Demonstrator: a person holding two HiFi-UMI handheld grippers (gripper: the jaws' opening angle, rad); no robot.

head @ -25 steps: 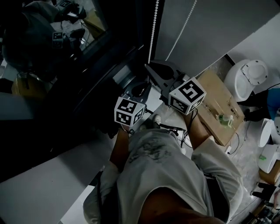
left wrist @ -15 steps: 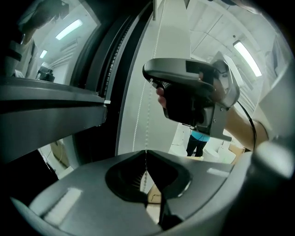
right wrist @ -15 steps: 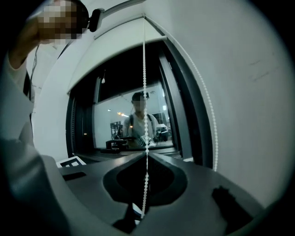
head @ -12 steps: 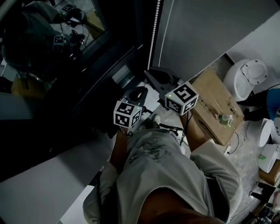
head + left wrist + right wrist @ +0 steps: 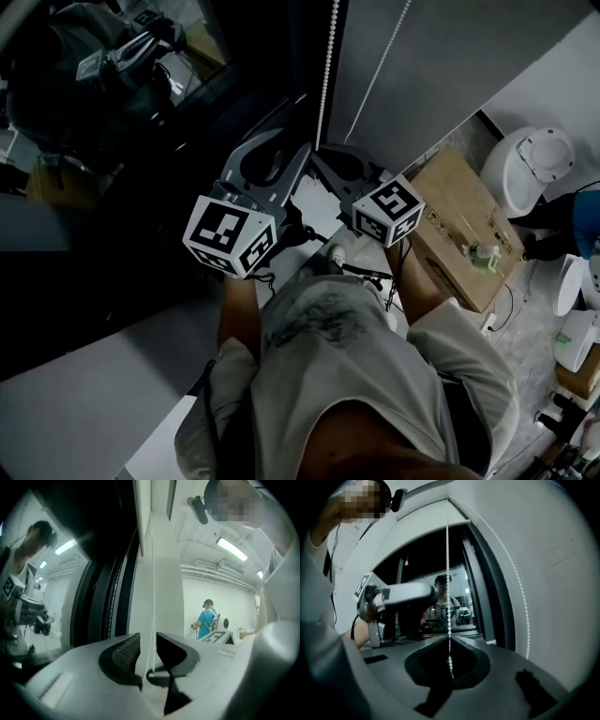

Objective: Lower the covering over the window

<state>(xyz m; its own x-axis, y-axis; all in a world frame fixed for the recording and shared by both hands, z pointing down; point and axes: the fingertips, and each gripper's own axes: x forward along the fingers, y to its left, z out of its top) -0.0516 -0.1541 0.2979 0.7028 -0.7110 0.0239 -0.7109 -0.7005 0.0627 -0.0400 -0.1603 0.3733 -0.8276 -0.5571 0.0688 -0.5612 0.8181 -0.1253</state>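
Note:
A grey roller blind (image 5: pixel 450 66) hangs beside the dark window (image 5: pixel 141 103). Its white bead chain (image 5: pixel 328 66) drops in two strands. My right gripper (image 5: pixel 321 150) is shut on the nearer strand, and the beads (image 5: pixel 449 620) run straight down into its closed jaws (image 5: pixel 450 641). The second strand (image 5: pixel 520 606) hangs free to the right. My left gripper (image 5: pixel 281 152) is raised beside it with its jaws opening. The chain (image 5: pixel 153 597) passes through the gap between the pads (image 5: pixel 125 652), which do not press on it.
A cardboard box (image 5: pixel 464 225) lies on the floor at the right, with white round devices (image 5: pixel 530 169) beyond it. The window frame and sill (image 5: pixel 272 141) stand just ahead of both grippers. A person in blue (image 5: pixel 206 620) stands far off.
My left gripper has opened and let go of the chain, and it has come up and to the left. The right gripper has stayed shut on the chain, almost in place.

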